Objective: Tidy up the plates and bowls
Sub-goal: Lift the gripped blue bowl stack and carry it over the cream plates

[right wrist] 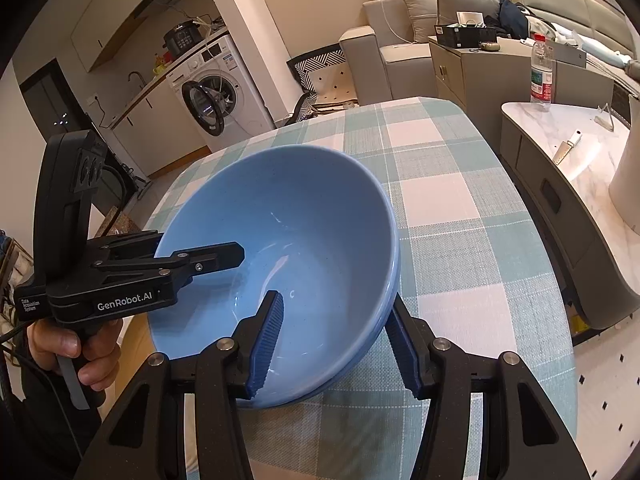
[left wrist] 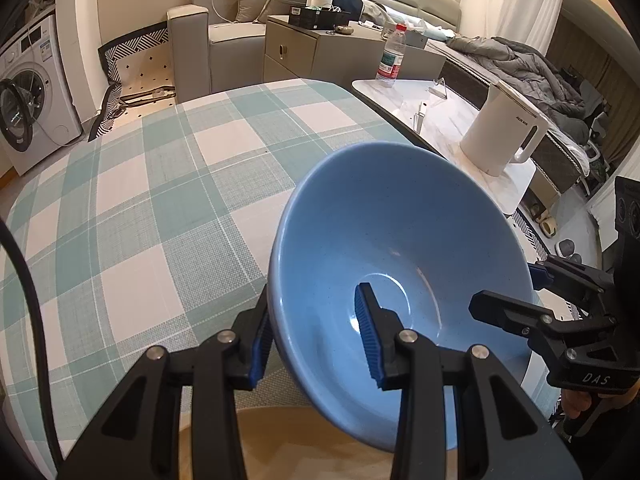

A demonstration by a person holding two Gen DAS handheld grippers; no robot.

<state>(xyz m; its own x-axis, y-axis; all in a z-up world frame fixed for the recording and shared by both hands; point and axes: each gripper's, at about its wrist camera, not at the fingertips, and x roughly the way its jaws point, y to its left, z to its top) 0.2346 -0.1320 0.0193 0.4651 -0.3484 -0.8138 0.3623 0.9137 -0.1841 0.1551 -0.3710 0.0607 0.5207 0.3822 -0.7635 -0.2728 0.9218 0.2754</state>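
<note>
1. Left gripper (left wrist: 316, 338) and right gripper (right wrist: 334, 342) each straddle the blue bowl's (left wrist: 396, 232) rim, seemingly clamped on it.
2. Bowl tilted, lower centre of frame, over the checked tablecloth (left wrist: 160, 184).
3. No plates or stack visible; organizing looks barely begun.

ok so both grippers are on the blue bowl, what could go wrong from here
1. Each gripper, left and right, pinches only the thin rim of the tilted blue bowl, one finger inside and one outside. The smooth glaze could let it slip.
2. Part of the bowl seems to hang past the checked tablecloth edge, so a slip might drop it to the floor.
3. If the two grippers pull unevenly, the bowl could twist out of one grip.
</note>
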